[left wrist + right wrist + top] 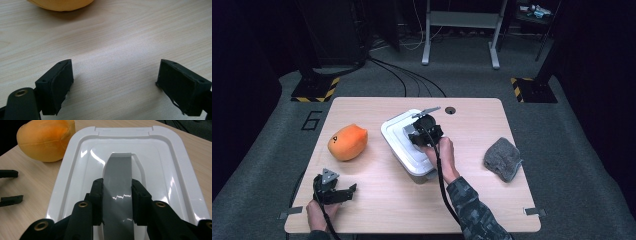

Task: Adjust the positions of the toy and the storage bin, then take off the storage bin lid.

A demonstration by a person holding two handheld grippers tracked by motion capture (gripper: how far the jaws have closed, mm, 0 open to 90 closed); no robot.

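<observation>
A light wooden table with rounded corners carries a white plastic box with a glossy lid near its middle, set at a slant to the table edges. The right gripper is closed on the grey arched handle that runs along the lid's centre, one black jaw pressed to each side of it; in the high view this gripper sits on top of the box with the person's right hand behind it.

The left gripper stands with its jaws wide apart and bare wood between them, near the table's near-left corner, well apart from the box.

A soft orange rounded plush toy lies left of the box with a clear strip of table between them; in the left gripper view its upper part is cut off at the top edge. A crumpled grey cloth lies right of the box, close to the right edge. Open wood stretches along the near edge and the far-right part.

The box's body is mostly hidden under its lid, and its near end is covered by the hand.
</observation>
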